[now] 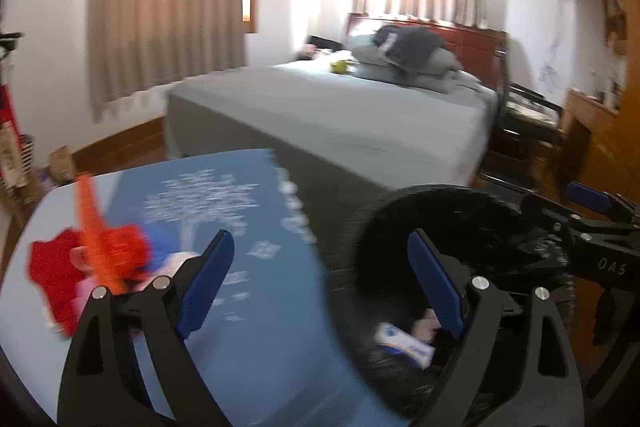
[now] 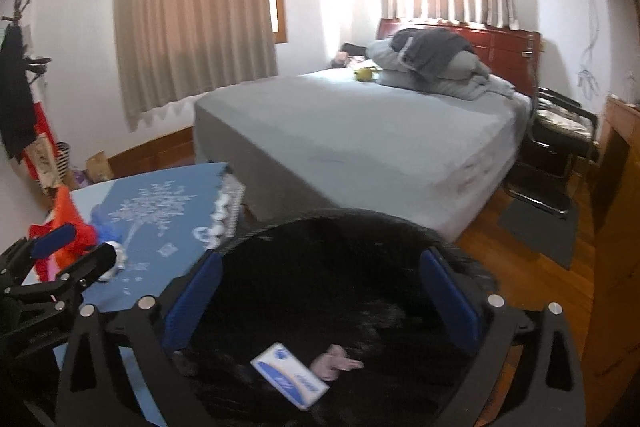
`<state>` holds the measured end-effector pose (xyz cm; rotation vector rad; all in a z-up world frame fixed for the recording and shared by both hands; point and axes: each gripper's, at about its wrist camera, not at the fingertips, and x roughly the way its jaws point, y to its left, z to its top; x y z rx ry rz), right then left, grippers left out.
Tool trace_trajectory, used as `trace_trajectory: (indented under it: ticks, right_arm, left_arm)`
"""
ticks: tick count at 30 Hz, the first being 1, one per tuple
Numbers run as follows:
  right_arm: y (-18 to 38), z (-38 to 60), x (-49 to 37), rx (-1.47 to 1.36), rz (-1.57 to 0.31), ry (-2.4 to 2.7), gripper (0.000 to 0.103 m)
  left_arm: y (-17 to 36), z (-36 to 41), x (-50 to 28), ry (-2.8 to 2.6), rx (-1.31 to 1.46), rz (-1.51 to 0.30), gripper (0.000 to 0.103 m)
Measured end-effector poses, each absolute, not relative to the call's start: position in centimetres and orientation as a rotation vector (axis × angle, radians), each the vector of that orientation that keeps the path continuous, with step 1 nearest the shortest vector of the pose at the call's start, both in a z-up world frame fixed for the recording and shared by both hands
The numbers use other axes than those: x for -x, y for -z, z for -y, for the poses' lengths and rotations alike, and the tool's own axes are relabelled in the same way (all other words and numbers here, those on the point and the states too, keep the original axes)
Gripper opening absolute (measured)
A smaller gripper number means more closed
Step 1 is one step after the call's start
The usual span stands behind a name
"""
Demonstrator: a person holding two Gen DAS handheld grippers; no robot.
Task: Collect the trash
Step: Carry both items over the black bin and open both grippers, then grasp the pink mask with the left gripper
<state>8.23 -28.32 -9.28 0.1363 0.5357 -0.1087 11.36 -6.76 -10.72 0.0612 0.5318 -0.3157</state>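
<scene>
The right gripper (image 2: 320, 303) hangs over the round black bin (image 2: 320, 227), jaws apart and empty, so that trash falls inside, where a small white-and-blue box (image 2: 289, 375) and a crumpled pink scrap (image 2: 336, 363) lie. The left gripper (image 1: 320, 283), jaws also apart with nothing between them, faces the blue table mat (image 1: 224, 211), probably for the blurred red-and-orange litter (image 1: 96, 255).

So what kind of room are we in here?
Most likely a home bedroom: a made bed with a wooden headboard and piled bedding, and curtained windows behind. In the foreground, a blue-covered table stands beside a black bin.
</scene>
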Motion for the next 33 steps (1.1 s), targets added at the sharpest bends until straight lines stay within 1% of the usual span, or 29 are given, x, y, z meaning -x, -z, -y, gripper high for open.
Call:
trace_trajectory:
  ticks: [6, 12, 14, 19, 22, 28, 30, 32, 33]
  right_arm:
    - [9.3, 23.1, -10.2, -0.125, -0.537, 0.0, 0.097]
    - [9.8, 18.3, -11.7, -0.104, -0.544, -0.098, 0.097]
    - [10.0, 17.0, -12.1, -0.096, -0.552, -0.124, 0.097]
    - [10.7, 14.7, -12.9, -0.076, -0.571, -0.164, 0.097]
    - [11.0, 14.3, -13.2, -0.07, -0.58, -0.174, 0.097]
    - [11.8, 13.5, -13.6, -0.061, -0.602, -0.187, 0.097]
    - [12.0, 13.4, -13.7, -0.059, -0.609, -0.189, 0.097]
    - [12.1, 13.4, -13.8, -0.061, -0.612, -0.191, 0.097]
    - [12.2, 13.3, -13.8, -0.061, -0.613, -0.192, 0.097]
  left_arm:
    - [10.2, 0.2, -11.3, 0.123, -0.056, -0.525, 0.086]
    - [11.4, -5.3, -11.6, -0.033, -0.037, -0.563, 0.085]
    - [12.2, -6.5, -11.8, -0.058, -0.037, -0.586, 0.079]
    - [14.3, -8.2, -12.4, -0.079, -0.025, -0.643, 0.069]
    - [15.2, -8.4, -12.8, -0.079, -0.027, -0.668, 0.065]
    - [16.3, -8.7, -13.7, -0.082, -0.025, -0.69, 0.063]
    - [16.5, -8.5, -13.8, -0.078, -0.032, -0.69, 0.059]
    - [16.7, -8.4, -13.8, -0.082, -0.041, -0.693, 0.049]
    - [16.6, -8.3, -13.8, -0.085, -0.045, -0.69, 0.047]
